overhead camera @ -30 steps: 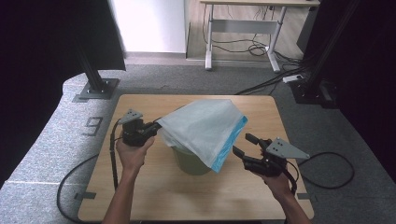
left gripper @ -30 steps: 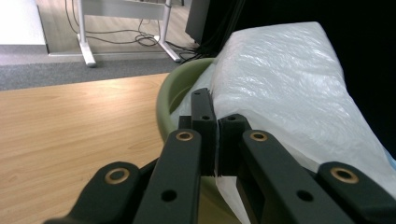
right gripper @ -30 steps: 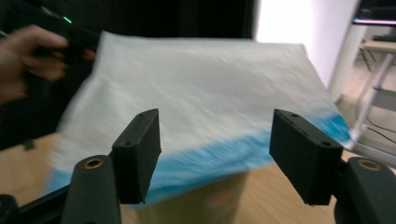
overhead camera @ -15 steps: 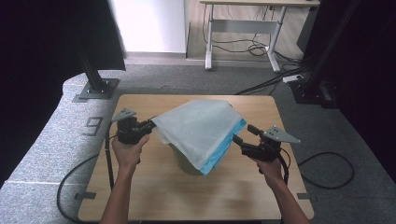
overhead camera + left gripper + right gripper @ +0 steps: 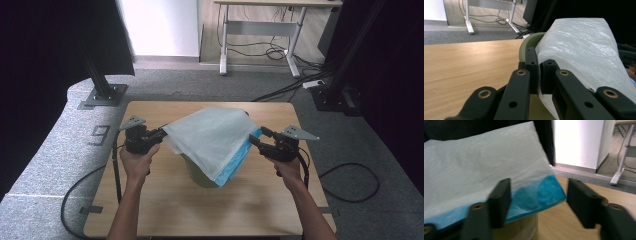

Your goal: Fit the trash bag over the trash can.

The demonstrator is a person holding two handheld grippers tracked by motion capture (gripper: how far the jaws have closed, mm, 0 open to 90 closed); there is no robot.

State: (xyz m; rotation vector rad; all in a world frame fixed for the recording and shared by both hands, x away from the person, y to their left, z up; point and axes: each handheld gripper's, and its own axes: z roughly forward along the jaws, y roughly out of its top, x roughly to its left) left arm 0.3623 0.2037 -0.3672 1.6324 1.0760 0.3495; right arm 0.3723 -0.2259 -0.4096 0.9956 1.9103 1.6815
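Wooden table [image 5: 165, 210] at centre, on grey carpet [image 5: 45, 165]. Desk frame [image 5: 260, 35] with tangled cables at 12 o'clock. White wall panel [image 5: 160, 27] at 11, brightly lit. Black curtains [image 5: 45, 55] at 10 and 2.

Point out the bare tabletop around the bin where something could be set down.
Free: table strip between the forearms, nearer than the green bin; also the far-left corner. Crowded: the middle, where the plastic bag spans left claw to right claw.

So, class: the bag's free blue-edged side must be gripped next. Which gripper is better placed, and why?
The right gripper. Its jaws, which have just been closing, stand apart around the bag's blue edge without pressing it. The left gripper is shut on the opposite edge, holding it over the green bin.
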